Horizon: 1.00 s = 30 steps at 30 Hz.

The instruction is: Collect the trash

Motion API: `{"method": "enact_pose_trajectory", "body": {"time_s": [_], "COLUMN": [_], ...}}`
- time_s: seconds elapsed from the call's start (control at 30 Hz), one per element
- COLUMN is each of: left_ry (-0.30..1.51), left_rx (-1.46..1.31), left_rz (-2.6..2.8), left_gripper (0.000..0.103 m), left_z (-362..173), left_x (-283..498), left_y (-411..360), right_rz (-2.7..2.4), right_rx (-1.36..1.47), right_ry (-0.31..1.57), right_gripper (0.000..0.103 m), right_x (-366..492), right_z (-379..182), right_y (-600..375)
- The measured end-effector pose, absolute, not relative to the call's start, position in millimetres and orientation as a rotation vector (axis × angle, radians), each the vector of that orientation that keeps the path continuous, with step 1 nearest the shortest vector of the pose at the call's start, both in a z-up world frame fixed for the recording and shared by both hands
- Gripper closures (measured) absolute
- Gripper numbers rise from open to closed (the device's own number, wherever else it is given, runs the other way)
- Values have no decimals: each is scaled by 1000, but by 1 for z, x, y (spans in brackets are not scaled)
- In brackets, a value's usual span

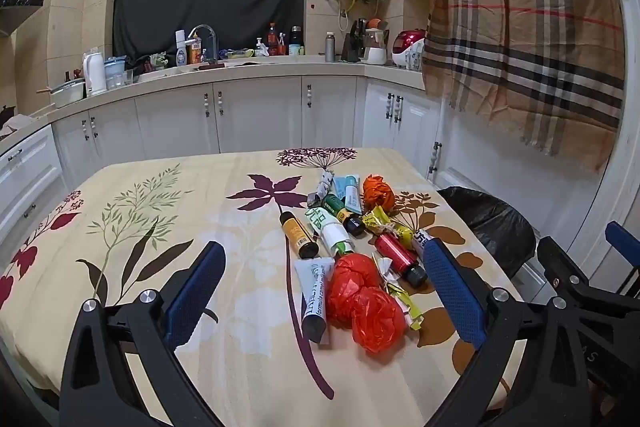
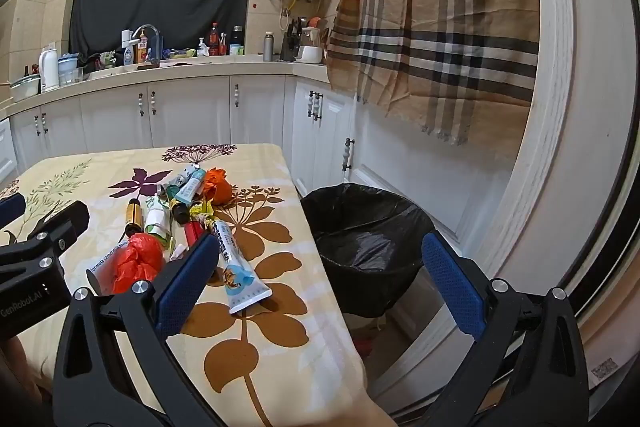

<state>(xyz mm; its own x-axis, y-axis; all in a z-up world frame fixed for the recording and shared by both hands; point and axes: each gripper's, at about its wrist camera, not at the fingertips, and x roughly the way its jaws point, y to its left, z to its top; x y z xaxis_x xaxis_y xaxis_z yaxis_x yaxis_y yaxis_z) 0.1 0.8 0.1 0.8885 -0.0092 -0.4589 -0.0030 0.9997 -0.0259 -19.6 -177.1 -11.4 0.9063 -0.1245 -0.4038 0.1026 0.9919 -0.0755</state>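
A pile of trash lies on the flowered tablecloth [image 1: 160, 211]: a red plastic bag [image 1: 362, 301], a white tube [image 1: 316, 293], a red bottle [image 1: 398, 253], a yellow bottle [image 1: 298, 233], a green bottle [image 1: 342, 213], yellow wrappers [image 1: 390, 223] and an orange wad [image 1: 378, 191]. My left gripper [image 1: 324, 291] is open, hovering over the near end of the pile. My right gripper [image 2: 320, 279] is open and empty above the table's right edge, beside a blue-and-white tube [image 2: 238, 269]. A black-lined trash bin [image 2: 366, 243] stands on the floor right of the table.
White cabinets [image 1: 256, 115] and a cluttered counter [image 1: 224, 67] run behind the table. A plaid cloth [image 2: 440, 27] hangs over the door on the right. The right gripper's body shows at the left wrist view's right edge [image 1: 580, 279].
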Motion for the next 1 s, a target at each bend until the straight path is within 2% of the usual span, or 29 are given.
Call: {"method": "enact_pose_trajectory", "body": {"time_s": [1.0], "left_ry": [465], "left_rx": [-5], "left_rz": [4], "left_gripper": [7], "left_z": [1], "left_x": [-4], "left_y": [-2], "right_rz": [-113], "right_rx": [-49], "right_ry": [418], "right_gripper": [4], "right_x": [-20], "right_z": [-8], "right_y": [-177]}}
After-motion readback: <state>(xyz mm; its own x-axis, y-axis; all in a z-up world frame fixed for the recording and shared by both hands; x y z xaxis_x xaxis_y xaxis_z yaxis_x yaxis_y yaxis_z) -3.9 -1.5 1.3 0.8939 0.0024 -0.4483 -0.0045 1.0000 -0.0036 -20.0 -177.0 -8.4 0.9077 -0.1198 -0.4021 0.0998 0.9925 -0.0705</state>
